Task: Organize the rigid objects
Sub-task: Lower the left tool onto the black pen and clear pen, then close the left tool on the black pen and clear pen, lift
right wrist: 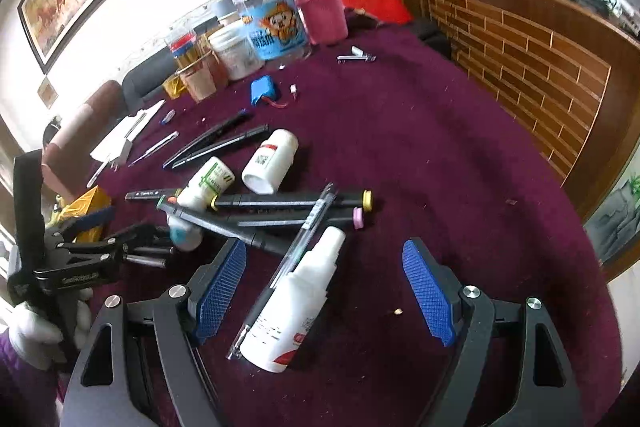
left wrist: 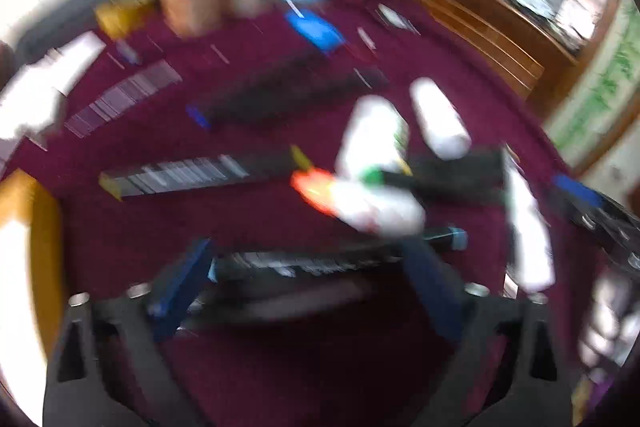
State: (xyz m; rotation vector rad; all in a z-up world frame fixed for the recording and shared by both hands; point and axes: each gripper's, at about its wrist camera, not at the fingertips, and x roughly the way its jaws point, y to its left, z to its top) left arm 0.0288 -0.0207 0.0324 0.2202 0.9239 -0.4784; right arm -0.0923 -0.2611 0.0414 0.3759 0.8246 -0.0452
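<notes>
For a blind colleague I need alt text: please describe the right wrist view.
The open right gripper hovers over a white spray bottle lying on a dark red tablecloth, a clear pen beside it. Behind lie black markers and two white pill bottles; jars stand at the back.

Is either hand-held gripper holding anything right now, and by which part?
The left hand-held gripper has a black marker between its fingers, around mid-barrel; blur hides whether it's clamped. The right hand-held gripper is open, holding nothing.
</notes>
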